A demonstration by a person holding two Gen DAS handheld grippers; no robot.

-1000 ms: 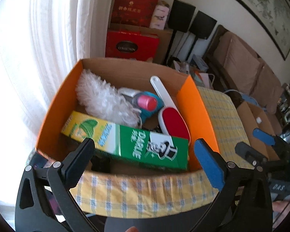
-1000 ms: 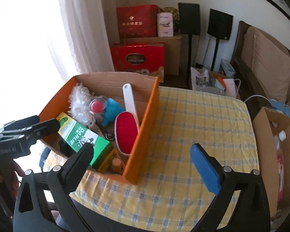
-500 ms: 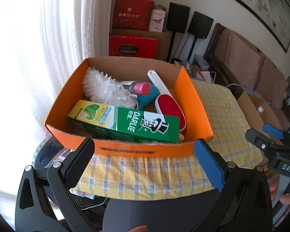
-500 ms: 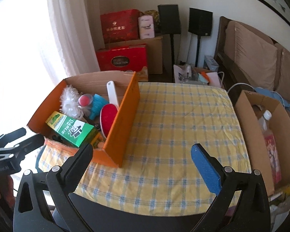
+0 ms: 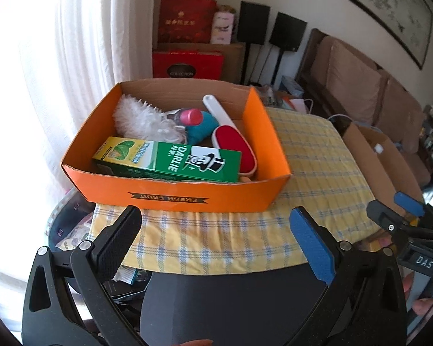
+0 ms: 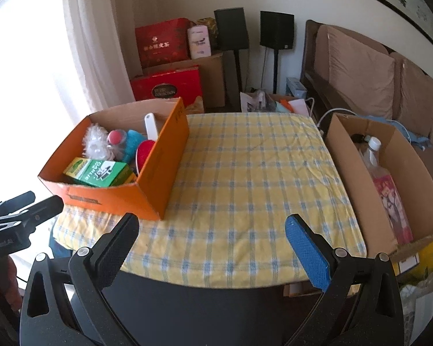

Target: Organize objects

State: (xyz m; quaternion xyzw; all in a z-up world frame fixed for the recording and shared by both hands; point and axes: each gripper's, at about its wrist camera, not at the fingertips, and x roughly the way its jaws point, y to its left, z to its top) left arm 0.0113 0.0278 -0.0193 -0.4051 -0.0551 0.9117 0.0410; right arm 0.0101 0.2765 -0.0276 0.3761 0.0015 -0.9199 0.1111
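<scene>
We see the counter, draped in a yellow checked cloth, filling the middle of the right wrist view, with a plain cardboard box standing off its edge at 3 o'clock and holding a clear bottle. At 9 o'clock on the counter sits the orange box, which in the left wrist view lies at 12 o'clock from our left tool. Inside it, the green Darlie toothpaste carton lies along the near wall; behind it a white fluffy duster rests at 10 o'clock, a red lint brush with a white handle leans at 2 o'clock, and a teal item with a pink-capped bottle lies between them. Our left tool hangs released, its jaws spread wide, just short of the counter's near edge and grasping nothing. Our right tool is likewise released, jaws wide apart over the near edge of the counter, well apart from the orange box at its 10 o'clock.
</scene>
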